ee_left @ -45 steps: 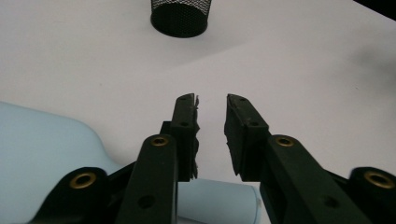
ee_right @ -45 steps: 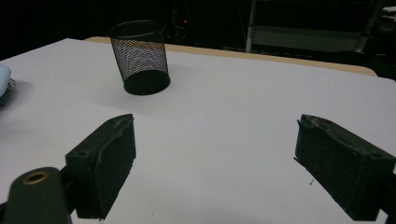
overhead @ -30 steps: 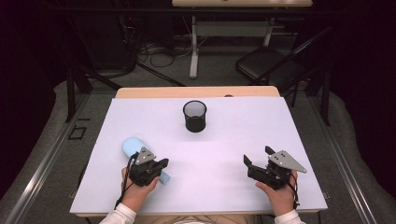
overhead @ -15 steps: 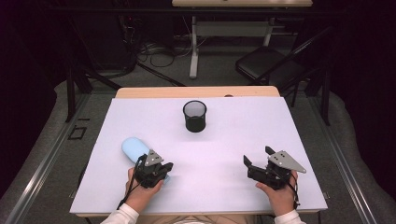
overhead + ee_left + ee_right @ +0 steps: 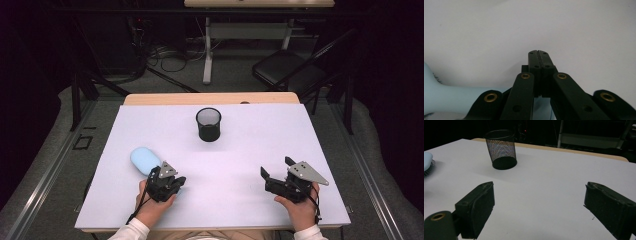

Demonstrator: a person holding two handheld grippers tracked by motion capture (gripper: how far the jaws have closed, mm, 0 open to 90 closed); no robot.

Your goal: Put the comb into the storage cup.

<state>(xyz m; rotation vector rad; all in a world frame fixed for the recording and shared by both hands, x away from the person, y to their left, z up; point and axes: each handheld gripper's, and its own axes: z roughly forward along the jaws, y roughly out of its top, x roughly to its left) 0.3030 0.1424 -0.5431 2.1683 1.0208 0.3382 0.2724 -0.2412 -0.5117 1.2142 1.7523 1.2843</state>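
Observation:
A light blue hairbrush (image 5: 144, 159) lies on the white table (image 5: 240, 150) at the front left, its head pointing away from the person. Its handle (image 5: 451, 96) runs under my left gripper (image 5: 172, 182). That gripper's jaws are shut tight on each other (image 5: 537, 53), with nothing between the tips. A black mesh cup (image 5: 208, 124) stands upright at mid-table, and it stands ahead and to the left in the right gripper view (image 5: 501, 148). My right gripper (image 5: 276, 167) rests at the front right. Its jaws have just been opening and stand wide with only bare table between them (image 5: 537, 195).
The table's wooden far edge (image 5: 210, 98) borders a dark floor with cables. A black chair (image 5: 295, 70) and a desk leg (image 5: 207, 55) stand beyond it. White table surface lies between the two grippers and around the cup.
My left gripper has shifted slightly over the brush handle, covering the blue end that showed at its right a second ago. The right hand has stayed where it was.

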